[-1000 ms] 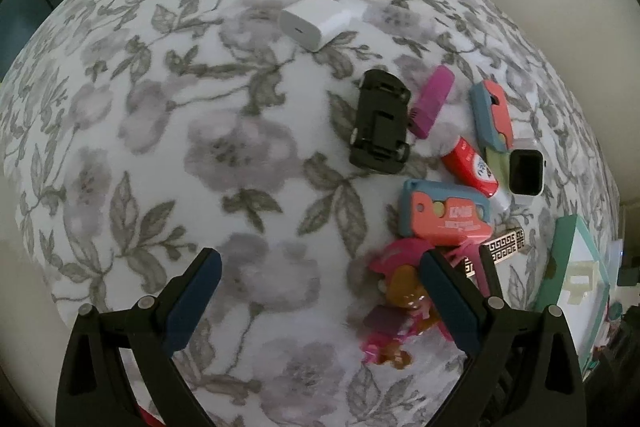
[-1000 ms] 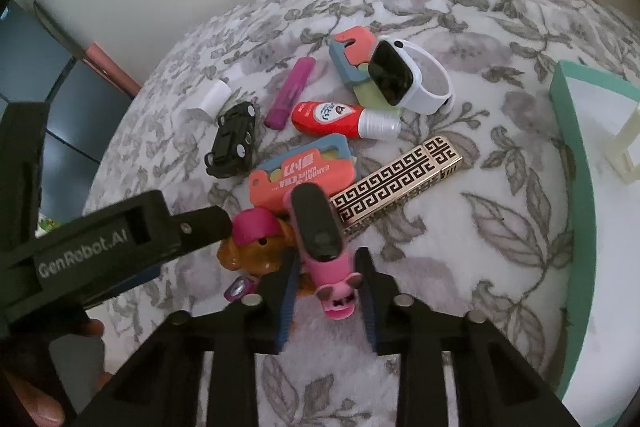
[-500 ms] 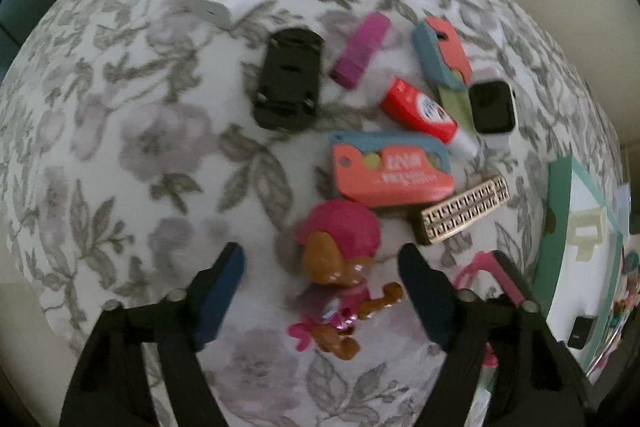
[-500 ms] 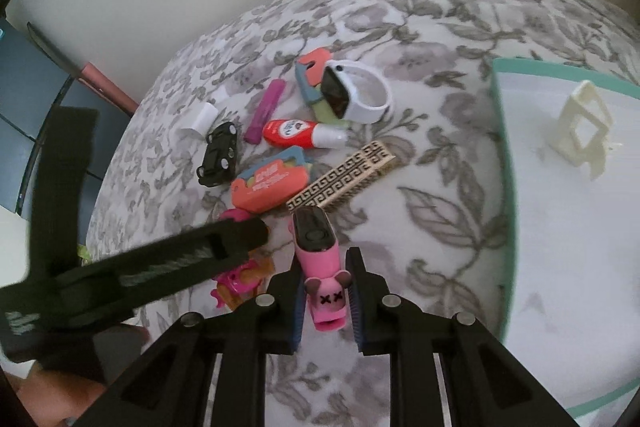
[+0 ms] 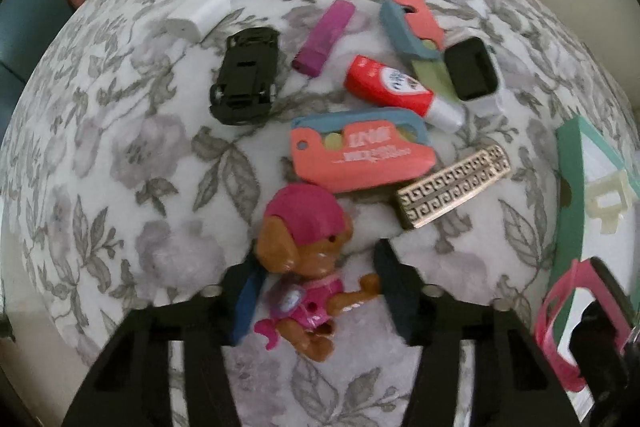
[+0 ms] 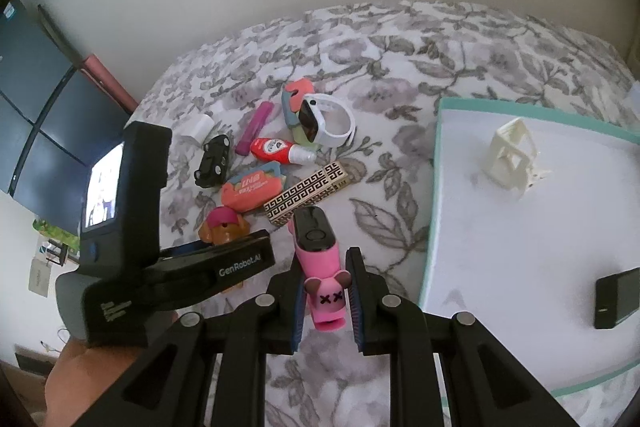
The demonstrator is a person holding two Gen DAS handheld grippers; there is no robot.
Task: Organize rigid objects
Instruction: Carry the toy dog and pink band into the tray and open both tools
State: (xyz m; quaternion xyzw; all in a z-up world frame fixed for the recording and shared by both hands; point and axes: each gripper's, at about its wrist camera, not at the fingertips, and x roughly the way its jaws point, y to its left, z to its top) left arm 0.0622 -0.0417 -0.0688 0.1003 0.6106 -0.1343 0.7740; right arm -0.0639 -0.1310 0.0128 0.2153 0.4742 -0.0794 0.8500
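Two pickups overlap here. My right gripper (image 6: 326,301) is clamped narrow on the pink fitness band with the bear-face clasp (image 6: 320,259), carried clear of the floral tablecloth (image 6: 400,75) and just short of the near-left edge of the teal-rimmed white tray (image 6: 434,187), where a cream plastic frame (image 6: 512,155) and a black block (image 6: 616,297) already sit. My left gripper (image 5: 316,299) straddles the puppy figurine in the pink cap (image 5: 304,263), which lies on the cloth at the near end of the clutter, just this side of the coral box cutter (image 5: 360,155) and the gold Greek-key bar (image 5: 452,187). Its jaws are closing, the puppy between them, the pads not yet pressing as far as I can see.

I judge the next move as twofold: carry the band inward over the tray rim and release it on bare white, and finish squeezing the puppy at its body before lifting, since its round head could slip.
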